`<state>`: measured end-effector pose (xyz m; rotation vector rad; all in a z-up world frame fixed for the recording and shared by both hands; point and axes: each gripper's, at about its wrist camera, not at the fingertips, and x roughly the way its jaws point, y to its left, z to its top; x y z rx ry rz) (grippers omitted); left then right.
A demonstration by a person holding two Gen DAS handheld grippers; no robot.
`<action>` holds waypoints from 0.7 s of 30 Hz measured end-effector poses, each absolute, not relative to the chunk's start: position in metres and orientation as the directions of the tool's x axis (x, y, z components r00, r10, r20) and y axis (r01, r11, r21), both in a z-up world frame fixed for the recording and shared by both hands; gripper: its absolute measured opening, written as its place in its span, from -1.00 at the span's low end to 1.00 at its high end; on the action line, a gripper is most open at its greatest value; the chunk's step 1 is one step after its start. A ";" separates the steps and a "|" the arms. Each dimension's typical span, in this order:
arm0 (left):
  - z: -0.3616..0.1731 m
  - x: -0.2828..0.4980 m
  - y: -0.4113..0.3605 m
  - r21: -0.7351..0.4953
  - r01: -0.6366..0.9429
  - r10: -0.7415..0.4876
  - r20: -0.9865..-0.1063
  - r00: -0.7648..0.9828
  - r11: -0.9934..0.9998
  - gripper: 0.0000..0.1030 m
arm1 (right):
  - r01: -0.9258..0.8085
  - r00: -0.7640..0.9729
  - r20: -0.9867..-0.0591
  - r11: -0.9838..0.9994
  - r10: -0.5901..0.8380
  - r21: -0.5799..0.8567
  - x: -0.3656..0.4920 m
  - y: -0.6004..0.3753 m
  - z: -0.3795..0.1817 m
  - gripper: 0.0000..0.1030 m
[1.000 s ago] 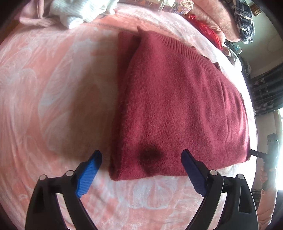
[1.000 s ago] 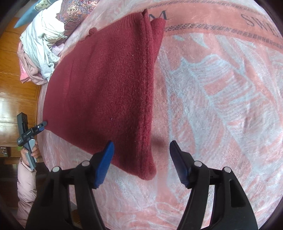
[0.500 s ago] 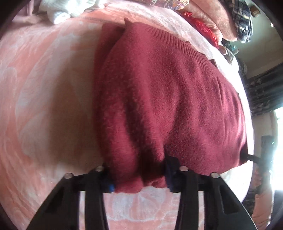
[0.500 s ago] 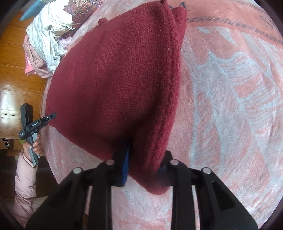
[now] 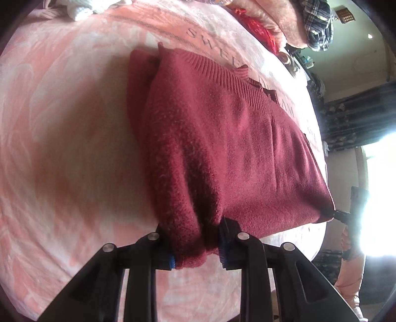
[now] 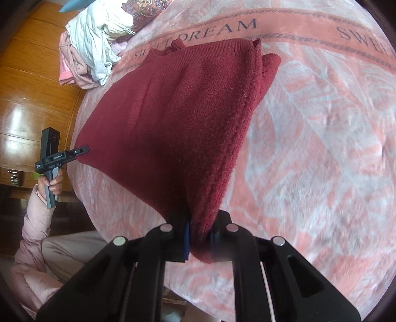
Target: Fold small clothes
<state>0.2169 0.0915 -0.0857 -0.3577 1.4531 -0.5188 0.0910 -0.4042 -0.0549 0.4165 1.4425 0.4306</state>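
A folded dark red knit sweater lies on a pink blanket. My left gripper is shut on the sweater's near left corner, and the cloth bunches between its blue pads. In the right wrist view the sweater is lifted at its near edge. My right gripper is shut on its near right corner. The left gripper also shows in the right wrist view, pinching the far corner. The right gripper shows small at the far corner in the left wrist view.
A heap of white and pink clothes lies at the far left of the bed, with a wooden wall behind. More clothes and a plaid garment pile at the far right. The blanket reads "SWEET DREAM".
Both grippers went from open over the near corners to shut on them. The sweater's near edge has since risen off the blanket, pulling away from the far clothes.
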 end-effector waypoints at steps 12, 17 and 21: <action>-0.132 0.160 0.073 -0.374 0.243 -0.390 -0.920 0.019 0.895 -0.11 | 0.013 -0.029 -0.923 0.924 0.383 0.383 0.042 -0.390 -0.121 -0.59; -0.115 0.156 0.076 -0.320 0.223 -0.335 -0.942 0.033 0.921 0.13 | 0.031 0.034 -0.927 0.927 0.374 0.375 0.038 -0.398 -0.099 -0.36; -0.066 0.161 0.094 -0.222 0.188 -0.258 -0.947 0.194 0.957 0.13 | 0.071 0.169 -0.913 0.919 0.372 0.388 0.035 -0.419 -0.063 -0.33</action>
